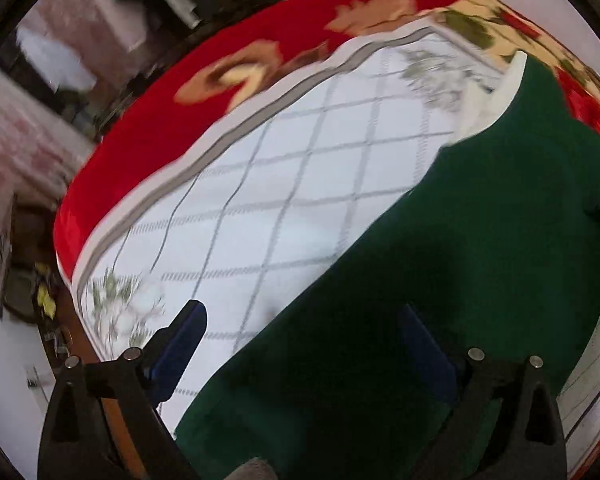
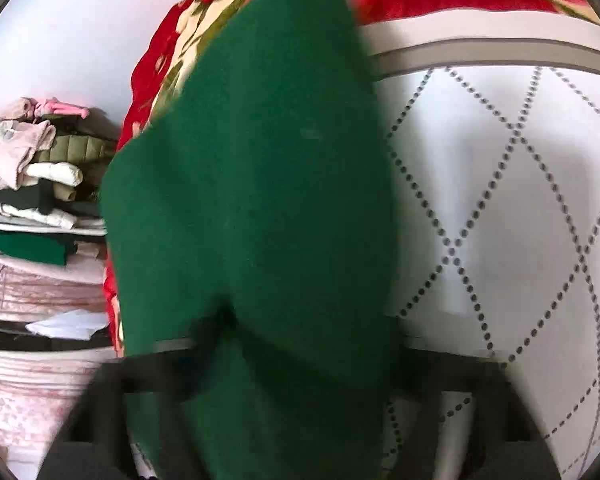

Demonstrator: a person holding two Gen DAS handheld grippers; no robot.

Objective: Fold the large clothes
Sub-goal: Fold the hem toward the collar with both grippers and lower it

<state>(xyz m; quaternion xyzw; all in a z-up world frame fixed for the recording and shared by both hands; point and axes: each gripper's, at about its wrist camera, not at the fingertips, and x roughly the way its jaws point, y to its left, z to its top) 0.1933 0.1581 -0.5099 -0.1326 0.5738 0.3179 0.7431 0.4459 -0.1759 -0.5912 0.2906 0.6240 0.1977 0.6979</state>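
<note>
The green garment [image 1: 480,264] lay stretched as a long strip across the bed's white quilted mattress [image 1: 292,184], prob. because a flat, roomy surface lets a large piece be squared up before each fold. In the left wrist view it ran from the near edge toward the far corner; a white bit of fabric [image 1: 508,84] showed at its far end, could be a lining or collar, can't tell.

The left tool [image 1: 300,344] was spread wide w/ nothing between its fingers: 1 blue pad [image 1: 180,344] hung over bare mattress, the other [image 1: 424,344] over the green cloth. Judging from that, it had let go and was placed to reach for the garment's long edge.

The right tool [image 2: 300,380] was badly blurred and mostly covered by the green cloth, which bunched into a dark crease near 1 finger. Whether it gripped the cloth I couldn't tell; the crease hints at a pinch, no more.

A red floral blanket [image 1: 160,128] was pushed to the far side of the mattress, likely to keep the work area free. A stack of folded clothes [image 2: 48,200] sat beside the bed, apart from the garment, prob. the finished pile, so this piece looked mid-fold, not yet compact enough to join it.
</note>
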